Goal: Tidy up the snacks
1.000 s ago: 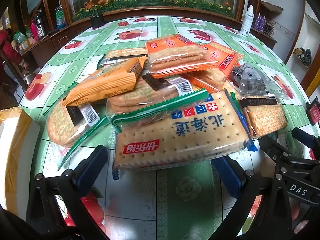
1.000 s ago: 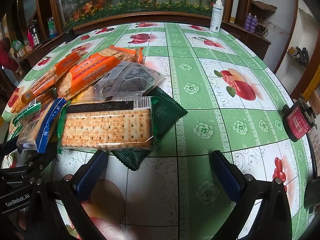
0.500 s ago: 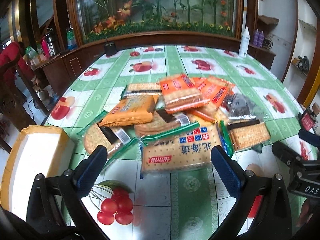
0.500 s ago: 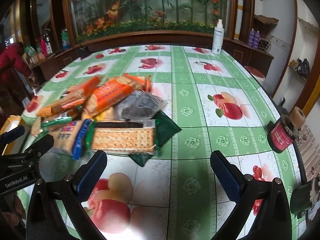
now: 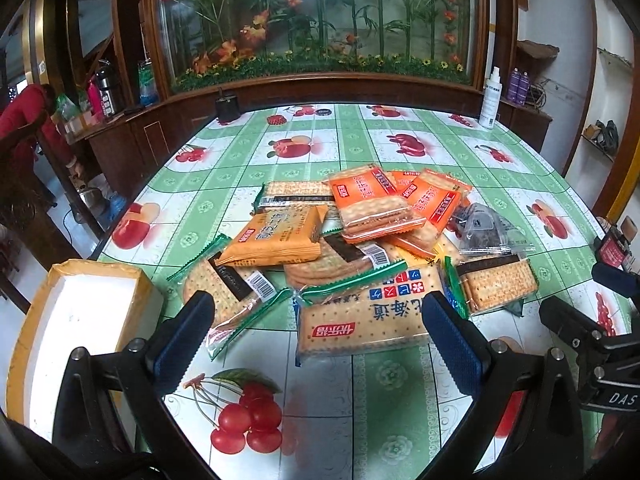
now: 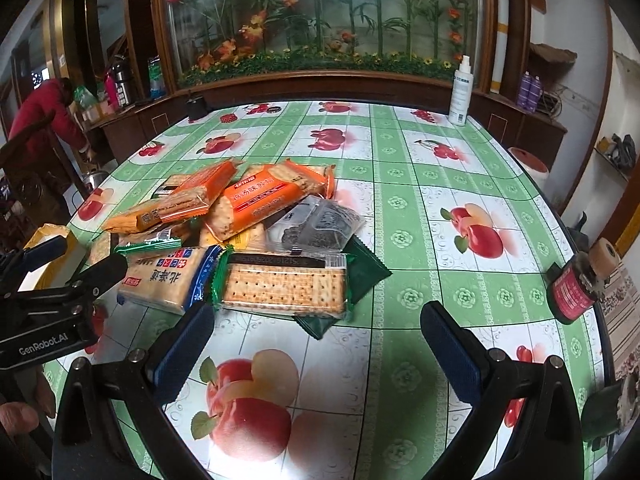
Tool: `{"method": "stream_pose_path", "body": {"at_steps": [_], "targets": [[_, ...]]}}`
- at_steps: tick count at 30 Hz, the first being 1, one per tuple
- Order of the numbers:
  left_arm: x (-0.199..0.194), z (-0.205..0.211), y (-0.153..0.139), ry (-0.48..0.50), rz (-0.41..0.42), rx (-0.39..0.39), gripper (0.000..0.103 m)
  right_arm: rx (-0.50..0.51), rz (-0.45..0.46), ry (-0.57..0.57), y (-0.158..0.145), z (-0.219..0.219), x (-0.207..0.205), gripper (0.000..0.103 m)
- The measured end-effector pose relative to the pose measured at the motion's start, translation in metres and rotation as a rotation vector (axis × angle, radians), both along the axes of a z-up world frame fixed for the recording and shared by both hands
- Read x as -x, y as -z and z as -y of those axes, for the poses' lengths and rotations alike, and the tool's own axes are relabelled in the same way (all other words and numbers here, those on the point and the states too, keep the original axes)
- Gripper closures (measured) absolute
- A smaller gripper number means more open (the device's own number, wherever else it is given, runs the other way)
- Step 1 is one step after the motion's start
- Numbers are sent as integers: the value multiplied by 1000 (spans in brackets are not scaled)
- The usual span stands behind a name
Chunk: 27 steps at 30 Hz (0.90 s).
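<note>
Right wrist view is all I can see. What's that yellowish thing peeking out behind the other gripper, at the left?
Observer: An open box, yellow-rimmed and white inside; nothing shows in it.
Operator: Which snack lies nearest it?
Observer: A clear, green-edged pack of round crackers, mostly hidden from you.
Operator: Is that other gripper holding anything?
Observer: No. The left gripper is open and empty.
</note>
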<state>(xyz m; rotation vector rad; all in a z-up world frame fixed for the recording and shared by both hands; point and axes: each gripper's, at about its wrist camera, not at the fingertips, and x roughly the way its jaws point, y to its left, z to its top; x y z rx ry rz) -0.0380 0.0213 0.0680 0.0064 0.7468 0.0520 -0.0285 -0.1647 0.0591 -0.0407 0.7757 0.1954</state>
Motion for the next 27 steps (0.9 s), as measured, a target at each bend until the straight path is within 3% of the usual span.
{"method": "stream_pose_path", "body": {"at_steps": [27], "targets": [[-5,-1,9,-4,-13,-7,0,-42,-13,-12,4,1,-1,1]]}}
